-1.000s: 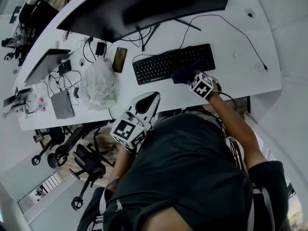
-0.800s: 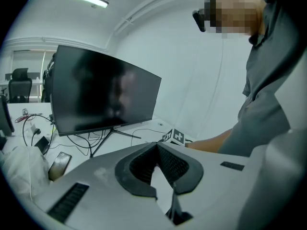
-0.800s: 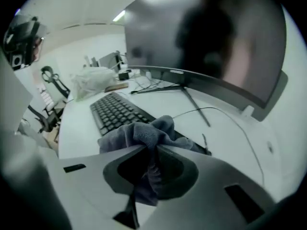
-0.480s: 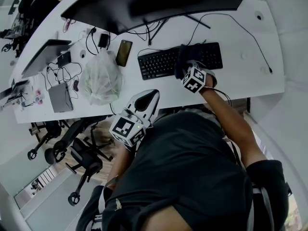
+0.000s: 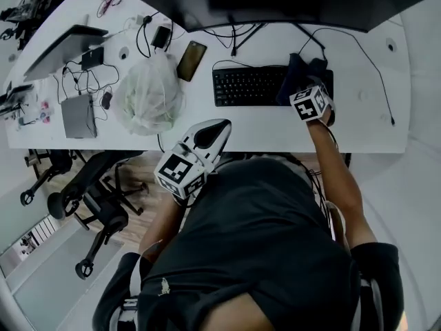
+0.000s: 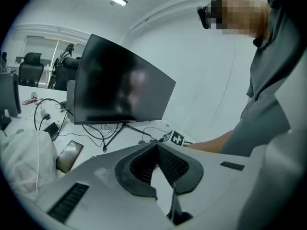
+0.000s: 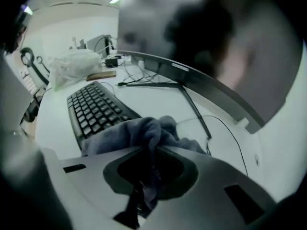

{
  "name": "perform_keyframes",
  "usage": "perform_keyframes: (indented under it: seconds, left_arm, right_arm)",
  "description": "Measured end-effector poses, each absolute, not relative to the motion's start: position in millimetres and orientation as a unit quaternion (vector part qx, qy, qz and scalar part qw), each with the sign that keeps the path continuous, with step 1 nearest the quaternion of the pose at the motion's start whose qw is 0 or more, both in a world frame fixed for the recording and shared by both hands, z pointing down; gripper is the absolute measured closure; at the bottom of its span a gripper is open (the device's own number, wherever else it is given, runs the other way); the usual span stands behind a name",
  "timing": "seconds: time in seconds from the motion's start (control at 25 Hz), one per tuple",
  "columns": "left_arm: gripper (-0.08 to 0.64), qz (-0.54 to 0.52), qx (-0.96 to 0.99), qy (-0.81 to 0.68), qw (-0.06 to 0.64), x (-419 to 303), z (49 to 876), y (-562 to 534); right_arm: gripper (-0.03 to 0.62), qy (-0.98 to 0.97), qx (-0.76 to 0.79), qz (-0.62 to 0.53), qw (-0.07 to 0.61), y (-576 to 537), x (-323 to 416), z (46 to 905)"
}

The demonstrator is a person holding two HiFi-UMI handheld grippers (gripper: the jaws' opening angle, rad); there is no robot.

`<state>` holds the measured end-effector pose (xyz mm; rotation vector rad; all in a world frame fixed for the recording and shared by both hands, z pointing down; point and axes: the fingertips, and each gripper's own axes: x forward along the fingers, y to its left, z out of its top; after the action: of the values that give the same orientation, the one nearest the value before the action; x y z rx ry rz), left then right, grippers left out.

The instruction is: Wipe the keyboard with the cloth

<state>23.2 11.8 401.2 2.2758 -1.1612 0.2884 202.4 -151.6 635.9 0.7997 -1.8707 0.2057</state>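
Nearest, by the person's dark-shirted torso, the left gripper (image 5: 219, 126) (image 6: 156, 145) hangs off the near edge of the white counter (image 5: 275, 133), its fingers (image 6: 172, 166) pressed together at the tips with nothing between them. Further out, the right gripper (image 5: 305, 88) (image 7: 153, 150) points steeply down over the right end of the black keyboard (image 5: 251, 86) (image 7: 96, 109). Its fingers pinch a bunched dark cloth (image 5: 296, 74) (image 7: 144, 131), and the cloth's loose folds rest on the keys at that end. Left of the keyboard sits a crumpled clear plastic bag (image 5: 148, 95), with a phone (image 5: 191, 61) lying flat just beyond it. Behind the keyboard stands a wide dark monitor (image 5: 289, 2) (image 6: 120, 87), with cables trailing around its stand.
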Motion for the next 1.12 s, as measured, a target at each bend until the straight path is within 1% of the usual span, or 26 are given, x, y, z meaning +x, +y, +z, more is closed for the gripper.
perform_keyframes:
  seconds: [0.12,0.2,0.24,0.32,0.52,0.6,0.68,0.8,0.92,1.0,1.08,1.12]
  left_arm:
    - [0.558,0.109,0.857,-0.418,0.28,18,408,8]
    - [0.558,0.106,0.862,-0.41,0.279,16,410,4]
    - [0.558,0.104,0.863,-0.407,0.279,15,410,2]
    - [0.558,0.094,0.863,-0.409,0.282,9,410,0]
    - [0.558,0.07,0.847,-0.433,0.301,-26,422,4]
    - [0.558,0.063,0.84,-0.443,0.307,-41,428,5]
    - [0.558,0.055,0.835,-0.451,0.31,-53,431,5]
    - [0.558,0.045,0.832,-0.456,0.314,-62,432,5]
    - [0.558,0.046,0.831,-0.455,0.317,-67,435,8]
    - [0.558,0.046,0.833,-0.451,0.318,-70,437,12]
    - [0.558,0.028,0.841,-0.44,0.314,-70,430,16]
    - [0.558,0.014,0.848,-0.432,0.307,-69,421,16]
  right_arm:
    - [0.546,-0.817,0.245,0.017,0.521,-101,108,640]
    - [0.546,-0.848,0.176,0.014,0.5,-70,54,643]
    - [0.546,-0.856,0.154,0.023,0.494,-64,42,644]
    - [0.546,-0.853,0.153,0.042,0.497,-72,52,642]
    - [0.546,-0.763,0.29,0.032,0.577,-140,179,627]
    - [0.546,-0.743,0.299,0.03,0.598,-138,186,633]
    - [0.546,-0.746,0.272,-0.001,0.608,-123,147,642]
    - [0.548,-0.771,0.219,-0.061,0.595,-98,55,645]
    - [0.549,-0.812,0.156,-0.078,0.557,-78,-36,640]
    - [0.549,-0.832,0.078,-0.087,0.542,-56,-87,639]
    - [0.549,-0.842,0.012,-0.083,0.532,-34,-120,633]
    - [0.548,-0.848,0.006,-0.081,0.524,-31,-129,623]
